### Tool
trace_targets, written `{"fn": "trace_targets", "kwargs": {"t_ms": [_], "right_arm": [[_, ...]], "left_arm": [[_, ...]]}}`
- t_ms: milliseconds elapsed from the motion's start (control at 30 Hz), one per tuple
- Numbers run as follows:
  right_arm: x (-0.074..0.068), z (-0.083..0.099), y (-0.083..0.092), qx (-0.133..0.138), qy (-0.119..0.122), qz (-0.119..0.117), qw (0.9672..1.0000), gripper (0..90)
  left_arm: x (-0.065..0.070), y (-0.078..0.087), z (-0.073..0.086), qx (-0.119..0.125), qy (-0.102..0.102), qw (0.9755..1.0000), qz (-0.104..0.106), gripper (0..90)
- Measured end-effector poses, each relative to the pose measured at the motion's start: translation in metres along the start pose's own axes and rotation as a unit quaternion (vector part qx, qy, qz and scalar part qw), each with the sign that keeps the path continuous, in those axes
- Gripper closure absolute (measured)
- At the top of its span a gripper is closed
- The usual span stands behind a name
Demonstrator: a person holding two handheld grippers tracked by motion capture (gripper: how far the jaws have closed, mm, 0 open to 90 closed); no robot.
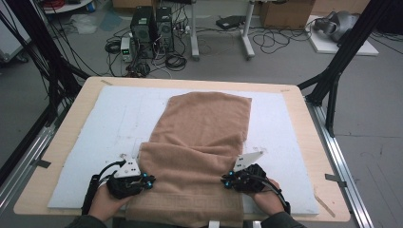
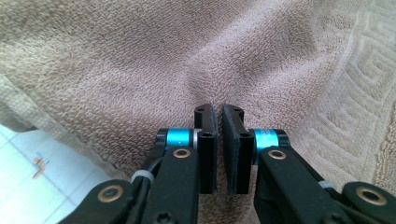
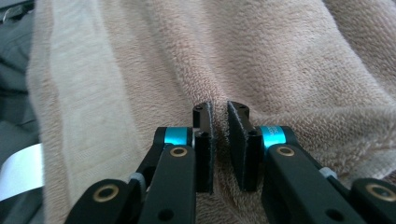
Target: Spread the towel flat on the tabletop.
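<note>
A tan terry towel (image 1: 199, 142) lies lengthwise on the white mat (image 1: 109, 123), its near end folded back over itself and hanging off the table's front edge. My left gripper (image 1: 150, 181) is at the left edge of that folded near part, and my right gripper (image 1: 225, 180) at its right edge. In the left gripper view the gripper (image 2: 218, 112) has its jaws almost together, with a puckered ridge of towel (image 2: 187, 60) pinched at the tips. The right gripper (image 3: 219, 109) pinches a fold of towel (image 3: 261, 60) the same way. A hand holds each gripper from below.
The mat covers a wooden table (image 1: 71, 137) set in a black frame (image 1: 332, 76). On the floor beyond stand computer towers (image 1: 152, 28), tangled cables and a desk's white legs (image 1: 247, 33). A woven key-pattern border (image 2: 355, 93) runs along the towel's edge.
</note>
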State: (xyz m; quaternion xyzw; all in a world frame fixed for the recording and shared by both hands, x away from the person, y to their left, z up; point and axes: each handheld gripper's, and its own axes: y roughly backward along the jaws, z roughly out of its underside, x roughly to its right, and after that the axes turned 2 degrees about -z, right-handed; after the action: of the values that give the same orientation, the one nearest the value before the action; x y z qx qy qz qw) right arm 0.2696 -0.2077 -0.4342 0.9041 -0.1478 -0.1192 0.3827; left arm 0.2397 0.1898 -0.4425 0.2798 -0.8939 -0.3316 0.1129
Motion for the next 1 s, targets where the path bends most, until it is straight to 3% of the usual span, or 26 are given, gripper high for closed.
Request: {"fn": "trace_targets", "kwargs": {"t_ms": [333,433,567,633,800,867,933,1000], "right_arm": [[-0.038,-0.004,0.021,0.015,0.018,-0.035,0.9991,79.3],[-0.043,-0.013,0.036,0.05,0.021,-0.03,0.998,73.1],[-0.03,-0.021,0.039,0.048,0.025,-0.004,0.9985,69.1],[-0.02,-0.021,0.031,0.03,0.026,0.01,0.9992,66.9],[-0.001,-0.012,0.005,-0.006,0.017,0.013,0.9997,64.6],[0.001,-0.008,-0.002,-0.011,0.012,0.01,0.9998,68.8],[0.001,-0.005,-0.006,-0.006,0.005,0.005,1.0,80.7],[-0.001,-0.004,-0.007,-0.007,0.011,0.001,0.9999,86.7]], "left_arm": [[0.023,0.038,0.009,0.035,0.004,0.999,0.026,83.5],[0.021,0.043,0.005,0.046,0.005,0.9987,0.02,74.2],[0.011,0.033,-0.001,0.049,0.007,0.9987,0.009,67.3],[0.005,0.025,-0.004,0.045,0.014,0.9988,0.008,65.3],[-0.005,-0.005,-0.008,0.009,0.007,0.9999,0.004,62.3],[-0.004,-0.011,-0.006,0.006,-0.001,1.0,0.004,66.0],[-0.004,-0.01,-0.004,0.013,0.009,0.9999,0.004,76.1],[-0.003,-0.008,-0.002,0.015,0.013,0.9998,0.006,84.2]]}}
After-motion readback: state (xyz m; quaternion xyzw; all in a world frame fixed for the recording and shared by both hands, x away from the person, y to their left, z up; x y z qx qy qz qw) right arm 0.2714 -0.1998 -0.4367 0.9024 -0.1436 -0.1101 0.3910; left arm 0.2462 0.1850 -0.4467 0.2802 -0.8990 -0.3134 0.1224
